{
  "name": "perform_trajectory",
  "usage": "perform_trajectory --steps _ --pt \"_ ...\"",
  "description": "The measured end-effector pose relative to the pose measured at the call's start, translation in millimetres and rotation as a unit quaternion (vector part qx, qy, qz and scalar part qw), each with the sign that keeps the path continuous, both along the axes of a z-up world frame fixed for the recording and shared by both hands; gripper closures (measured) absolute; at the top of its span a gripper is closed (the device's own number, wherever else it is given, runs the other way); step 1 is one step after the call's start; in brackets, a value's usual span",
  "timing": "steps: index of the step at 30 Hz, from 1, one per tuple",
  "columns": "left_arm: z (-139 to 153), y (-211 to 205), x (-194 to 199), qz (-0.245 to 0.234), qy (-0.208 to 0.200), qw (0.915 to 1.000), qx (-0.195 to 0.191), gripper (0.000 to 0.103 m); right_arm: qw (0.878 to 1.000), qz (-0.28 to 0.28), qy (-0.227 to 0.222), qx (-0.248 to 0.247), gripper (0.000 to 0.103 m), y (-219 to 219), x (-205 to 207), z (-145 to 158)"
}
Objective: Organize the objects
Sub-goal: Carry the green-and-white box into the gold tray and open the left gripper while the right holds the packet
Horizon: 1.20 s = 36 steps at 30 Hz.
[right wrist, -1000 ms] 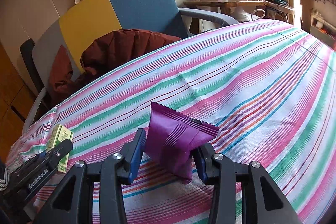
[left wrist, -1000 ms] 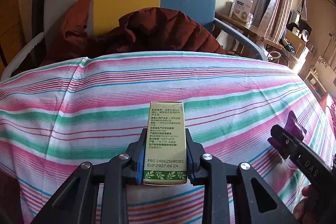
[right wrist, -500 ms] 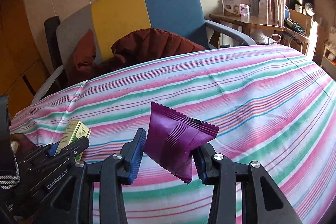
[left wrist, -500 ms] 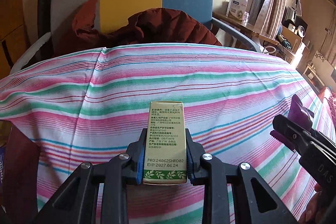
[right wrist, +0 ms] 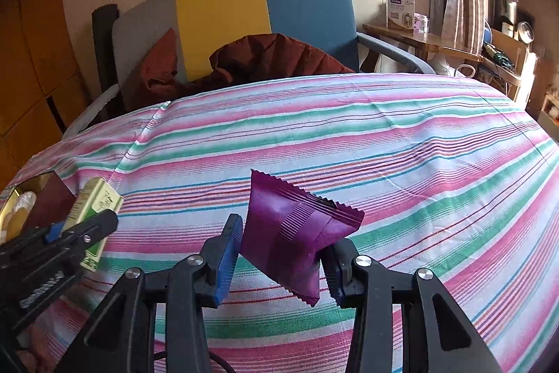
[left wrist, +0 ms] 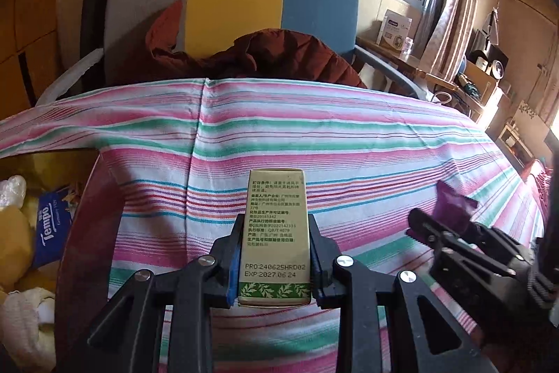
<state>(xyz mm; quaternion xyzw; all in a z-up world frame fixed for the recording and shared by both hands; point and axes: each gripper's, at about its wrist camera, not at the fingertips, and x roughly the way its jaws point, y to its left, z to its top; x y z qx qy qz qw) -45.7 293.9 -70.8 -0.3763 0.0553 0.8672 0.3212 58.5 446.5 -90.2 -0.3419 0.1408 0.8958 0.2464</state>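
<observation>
My left gripper (left wrist: 274, 256) is shut on a pale green carton (left wrist: 275, 226) with printed text, held above the striped tablecloth (left wrist: 349, 142) near its left edge. The carton also shows in the right wrist view (right wrist: 96, 208). My right gripper (right wrist: 281, 259) is shut on a purple foil sachet (right wrist: 293, 240), held above the cloth. In the left wrist view the sachet (left wrist: 452, 207) and right gripper (left wrist: 438, 235) sit at the right. An open box (left wrist: 31, 233) left of the table holds a blue Tempo tissue pack (left wrist: 52, 229) and yellowish items.
A grey, yellow and blue armchair (left wrist: 237, 9) with a dark red jacket (left wrist: 279, 58) stands behind the table. A wooden side table (right wrist: 419, 41) with a white carton (right wrist: 400, 9) is at the back right. Shelves with clutter line the right wall.
Both grippers have moved left and back toward the table's left edge, still holding their objects. The open box with the tissue pack has come into view at the left.
</observation>
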Motion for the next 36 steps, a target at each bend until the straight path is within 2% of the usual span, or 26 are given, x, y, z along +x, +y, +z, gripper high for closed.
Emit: perform_trajectory --steps 2,5,11,17,24,33,36 --pt "11 -4 7 -0.010 0.008 0.9999 0.008 0.073 1.000 0.004 -0.009 -0.002 0.059 0 -3 -3" --pt "19 -17 14 -0.010 -0.002 0.9997 0.021 0.073 1.000 0.004 -0.013 0.001 0.059 -1 -3 -4" --pt "18 -56 25 -0.003 -0.024 0.9988 0.042 0.073 1.000 0.003 -0.009 0.012 0.059 -4 0 -1" --pt "17 -105 25 0.033 -0.053 0.9958 0.066 0.073 0.999 0.011 -0.021 0.038 0.059 -12 -5 0" --pt "32 -161 28 0.069 -0.056 0.9905 0.105 0.073 0.998 0.016 -0.029 0.060 0.059 -19 -9 2" --pt "18 -223 26 0.101 -0.089 0.9855 0.104 0.073 0.996 0.014 -0.029 0.079 0.059 -24 -8 10" --pt "11 -235 27 0.106 -0.099 0.9850 0.095 0.073 0.997 0.012 -0.010 0.080 0.059 -30 -5 24"
